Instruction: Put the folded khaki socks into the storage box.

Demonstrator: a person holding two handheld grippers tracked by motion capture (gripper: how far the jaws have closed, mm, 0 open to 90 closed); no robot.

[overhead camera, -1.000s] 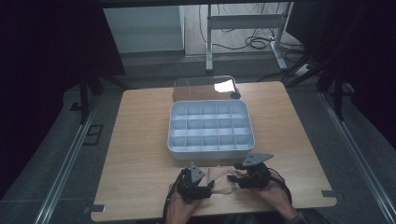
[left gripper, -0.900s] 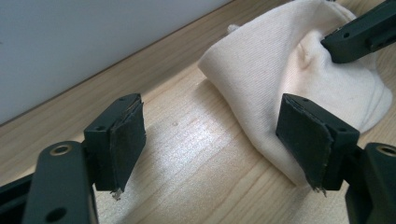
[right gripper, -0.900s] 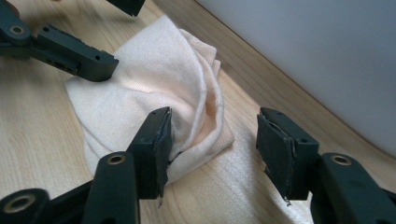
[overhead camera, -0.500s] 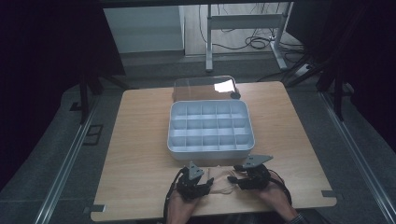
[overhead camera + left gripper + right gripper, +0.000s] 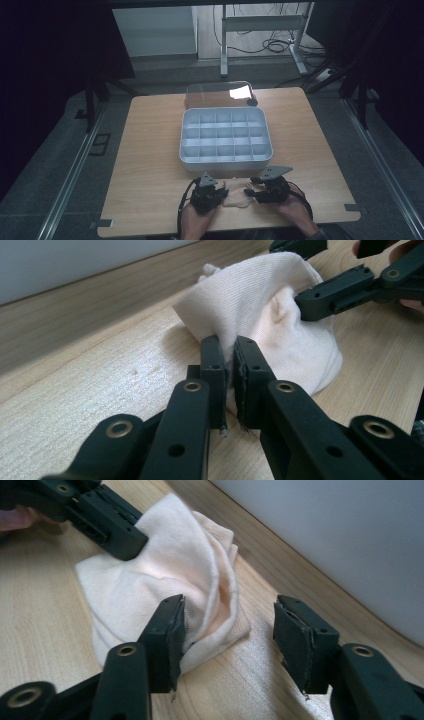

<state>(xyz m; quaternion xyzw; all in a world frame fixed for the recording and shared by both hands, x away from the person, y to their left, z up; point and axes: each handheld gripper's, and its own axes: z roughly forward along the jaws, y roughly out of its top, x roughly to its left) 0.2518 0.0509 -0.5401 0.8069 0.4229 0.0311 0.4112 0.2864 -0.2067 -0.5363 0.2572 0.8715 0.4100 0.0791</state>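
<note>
A crumpled cream cloth (image 5: pixel 236 196) lies on the wooden table near its front edge, between my two grippers. My left gripper (image 5: pixel 229 365) has just been closing and is now shut on a fold at the cloth's (image 5: pixel 260 305) near edge. My right gripper (image 5: pixel 227 615) is open; its jaws have just closed a little. A bunched corner of the cloth (image 5: pixel 165 570) sits between the jaws and rests against the left one, while the right one stands clear over bare wood. In the high view the left gripper (image 5: pixel 220 192) and right gripper (image 5: pixel 252 190) face each other across the cloth.
A white compartment box (image 5: pixel 226 136) with several empty cells sits mid-table, just beyond the grippers. Its clear lid (image 5: pixel 217 94) lies behind it at the far edge. Bare table (image 5: pixel 150 150) extends to both sides.
</note>
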